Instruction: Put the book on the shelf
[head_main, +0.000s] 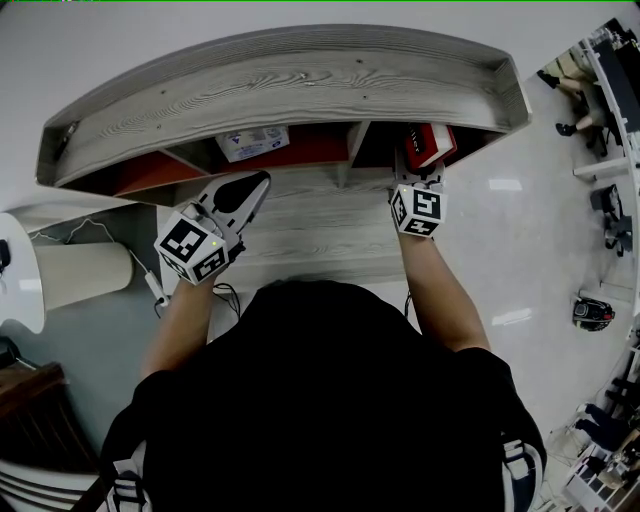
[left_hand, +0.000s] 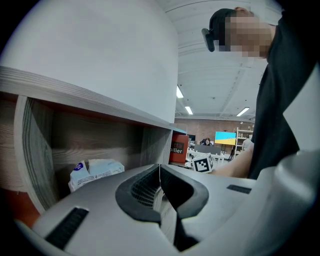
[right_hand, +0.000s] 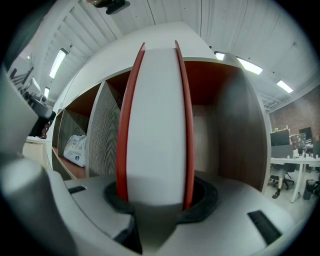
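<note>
Right gripper view gives me the clearest read: the right gripper has its jaws clamped on the book. One pad sits on each red cover, and the white page edge faces me. The book stands upright at the mouth of the shelf's right-hand bay. In the head view its far end looks just under the shelf's top board. I cannot tell whether its lower edge touches the bay floor yet.

I judge this to be the insertion step, well along but not finished. Next I would push straight into that bay, keeping the book vertical and clear of the divider and the end wall. Then I would set it on the bay floor, spread the jaws and back out without dragging it along.

The left gripper has its jaws closed together with nothing between them. It hangs in front of the shelf's middle bay and plays no part that I can see.

My count:
- One book.
- One shelf, with three bays that I can make out in the head view.
- One white packet, lying in the middle bay.
- Two grippers.
</note>
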